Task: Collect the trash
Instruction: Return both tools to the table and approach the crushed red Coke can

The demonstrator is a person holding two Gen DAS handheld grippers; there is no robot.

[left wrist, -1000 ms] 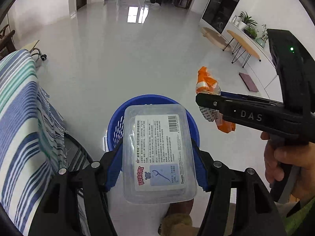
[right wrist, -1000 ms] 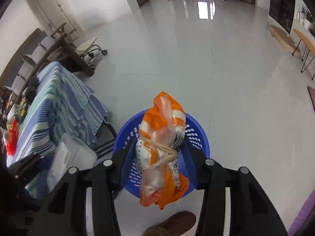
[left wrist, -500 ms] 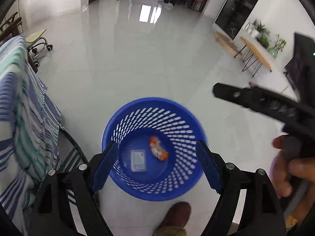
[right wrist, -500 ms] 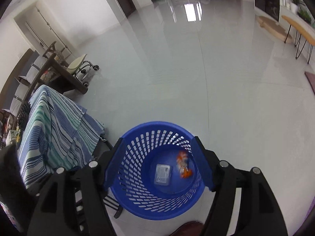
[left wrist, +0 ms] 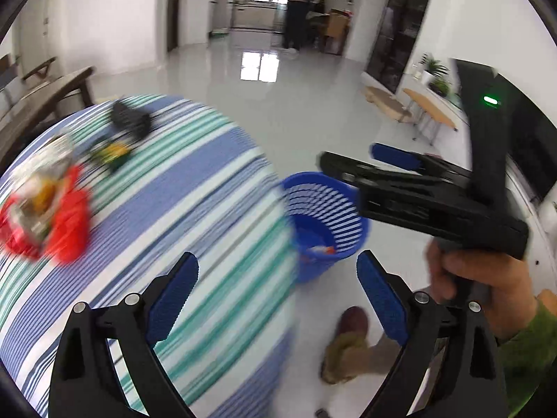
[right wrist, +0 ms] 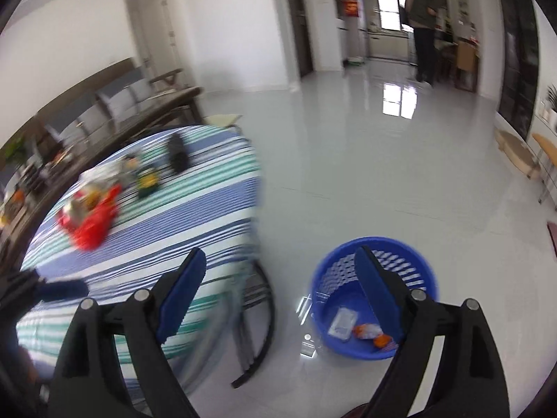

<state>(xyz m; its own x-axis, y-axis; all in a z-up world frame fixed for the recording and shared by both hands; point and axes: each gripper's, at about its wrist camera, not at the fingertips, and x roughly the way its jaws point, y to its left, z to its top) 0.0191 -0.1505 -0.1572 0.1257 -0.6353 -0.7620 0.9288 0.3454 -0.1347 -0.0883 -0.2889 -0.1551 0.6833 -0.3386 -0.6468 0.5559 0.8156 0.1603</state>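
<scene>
While both frames are smeared by motion blur, the layout reads clearly enough. At far left a crumpled red bag of glossy plastic lies on the worktop, whose cloth is striped blue, white and green; beyond it sit a small yellow-green wrapper and a dark, rough-looking object, too blurred to identify. The cloth hangs over the round worktop's edge, and a black curved frame shows beneath it in the right wrist view. The left gripper hovers over that edge, its jaws spread wide and holding nothing; its blue pads are ribbed. Just right of the worktop stands a round blue basket of slotted plastic on the floor, with a clear flat box and an orange-and-white wrapper lying in its bottom. The right gripper, jaws likewise wide apart and empty, hangs between worktop and basket, gripped by a hand. The pale grey floor is glossy, open and reflective, running to a doorway where a person stands.
</scene>
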